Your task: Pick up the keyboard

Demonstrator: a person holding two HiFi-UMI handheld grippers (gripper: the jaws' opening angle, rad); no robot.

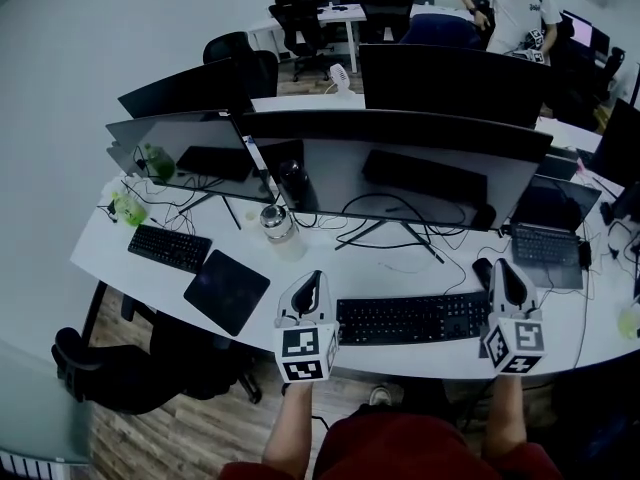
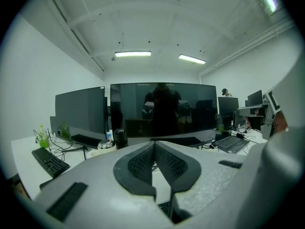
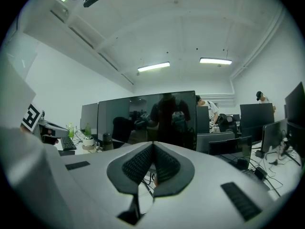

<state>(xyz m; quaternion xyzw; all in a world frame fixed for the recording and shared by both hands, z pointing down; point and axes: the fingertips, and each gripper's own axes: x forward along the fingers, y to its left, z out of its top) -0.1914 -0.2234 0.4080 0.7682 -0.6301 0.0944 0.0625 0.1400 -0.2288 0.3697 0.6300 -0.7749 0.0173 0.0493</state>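
Left tongs (image 1: 312, 280) and right tongs (image 1: 505, 270) were both shut on nothing (1 at each end); the keyboard (image 1: 412, 318) lay lengthwise between them, equally near.

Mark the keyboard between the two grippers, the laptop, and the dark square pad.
keyboard (image 1: 412, 318), head view, middle of its keys.
laptop (image 1: 545, 245), head view, its keyboard deck.
dark square pad (image 1: 226, 290), head view, its centre.

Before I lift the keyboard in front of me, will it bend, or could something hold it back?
The keyboard looks long, flat and hard, so it probably stays stiff. It likely tips if lifted at one end. Cables behind it may include its own and could tug.
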